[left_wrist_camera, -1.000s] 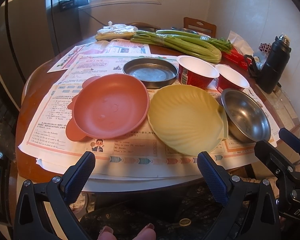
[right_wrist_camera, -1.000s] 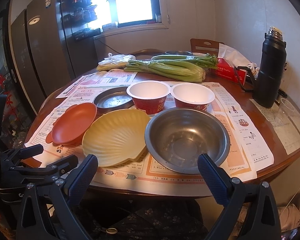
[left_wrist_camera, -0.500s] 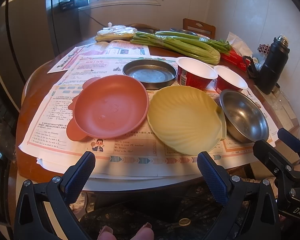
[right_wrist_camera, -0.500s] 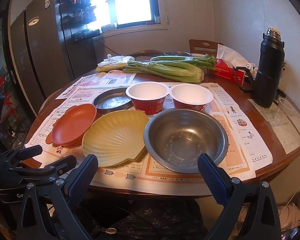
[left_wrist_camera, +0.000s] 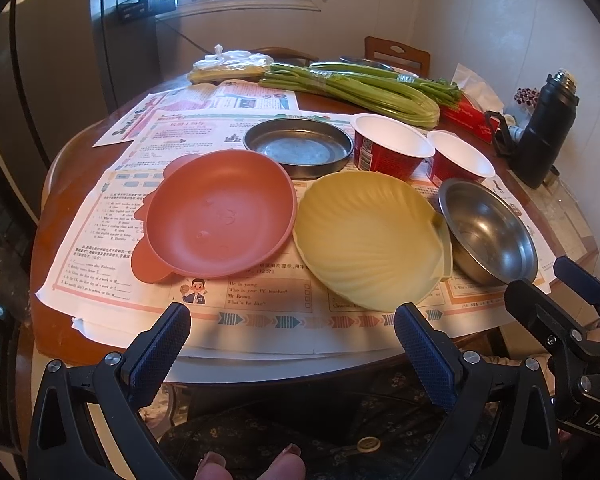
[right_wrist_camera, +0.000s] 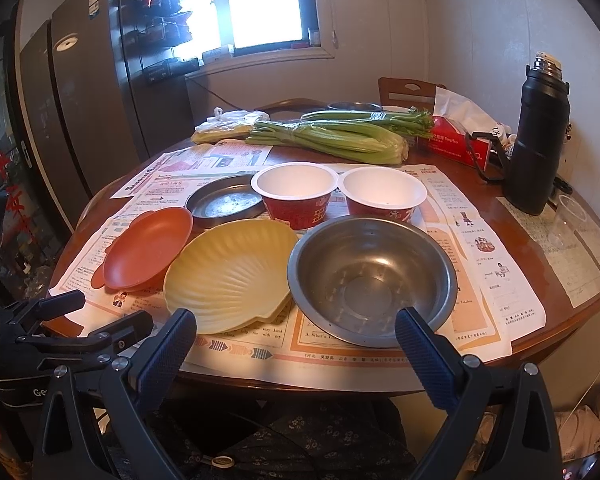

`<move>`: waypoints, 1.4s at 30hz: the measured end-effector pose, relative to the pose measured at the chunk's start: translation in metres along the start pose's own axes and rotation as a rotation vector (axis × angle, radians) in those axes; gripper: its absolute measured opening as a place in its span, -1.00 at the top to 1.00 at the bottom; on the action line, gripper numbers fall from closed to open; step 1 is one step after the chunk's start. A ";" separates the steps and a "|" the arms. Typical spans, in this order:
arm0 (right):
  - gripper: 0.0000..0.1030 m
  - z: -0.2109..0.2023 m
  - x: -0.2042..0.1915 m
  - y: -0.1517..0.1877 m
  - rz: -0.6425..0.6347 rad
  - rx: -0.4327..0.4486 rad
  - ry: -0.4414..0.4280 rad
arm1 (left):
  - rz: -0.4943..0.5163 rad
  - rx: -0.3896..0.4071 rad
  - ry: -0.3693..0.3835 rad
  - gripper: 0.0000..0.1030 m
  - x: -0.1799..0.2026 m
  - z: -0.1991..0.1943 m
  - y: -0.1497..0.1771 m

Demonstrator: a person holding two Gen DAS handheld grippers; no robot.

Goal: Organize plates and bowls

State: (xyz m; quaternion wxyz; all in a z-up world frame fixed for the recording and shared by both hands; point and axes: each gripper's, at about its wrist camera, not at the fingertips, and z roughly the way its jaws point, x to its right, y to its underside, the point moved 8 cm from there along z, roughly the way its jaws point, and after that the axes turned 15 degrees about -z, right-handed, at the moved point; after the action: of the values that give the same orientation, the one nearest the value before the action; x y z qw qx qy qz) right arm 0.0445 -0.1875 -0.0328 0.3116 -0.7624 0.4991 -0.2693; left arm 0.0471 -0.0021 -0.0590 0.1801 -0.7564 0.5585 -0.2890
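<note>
On the newspaper-covered round table lie an orange plate (left_wrist_camera: 220, 216) (right_wrist_camera: 148, 248), a yellow shell-shaped plate (left_wrist_camera: 368, 236) (right_wrist_camera: 232, 272) and a steel bowl (left_wrist_camera: 486, 232) (right_wrist_camera: 372, 280) in a front row. Behind them stand a shallow steel dish (left_wrist_camera: 298, 148) (right_wrist_camera: 226, 202) and two red paper bowls (left_wrist_camera: 390, 148) (right_wrist_camera: 296, 192), (left_wrist_camera: 460, 162) (right_wrist_camera: 382, 194). My left gripper (left_wrist_camera: 292, 334) hangs open just short of the table's near edge, in front of the orange and yellow plates. My right gripper (right_wrist_camera: 296, 336) is open in front of the steel bowl. Neither holds anything.
Celery (right_wrist_camera: 332, 136), a bagged item (left_wrist_camera: 230, 66), a red tissue box (right_wrist_camera: 456, 144) and a black thermos (right_wrist_camera: 540, 136) sit at the back and right. A clear plastic cup (right_wrist_camera: 568, 220) stands near the thermos. A fridge (right_wrist_camera: 80, 92) stands at left.
Both grippers have drifted slightly; the dishes sit a touch lower in the left view and the scene shifted marginally in the right. Nothing on the table moved.
</note>
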 end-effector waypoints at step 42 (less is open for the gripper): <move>-0.42 0.156 -0.111 -0.099 -0.263 -0.100 -0.204 | -0.300 -0.086 -0.064 -0.94 -0.131 0.073 -0.076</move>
State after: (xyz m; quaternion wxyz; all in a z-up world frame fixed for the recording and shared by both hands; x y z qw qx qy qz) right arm 0.1762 -0.0213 -0.0728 0.2842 -0.8591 0.3737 -0.2037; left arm 0.1223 0.1422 -0.1011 0.1197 -0.8473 0.4449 -0.2643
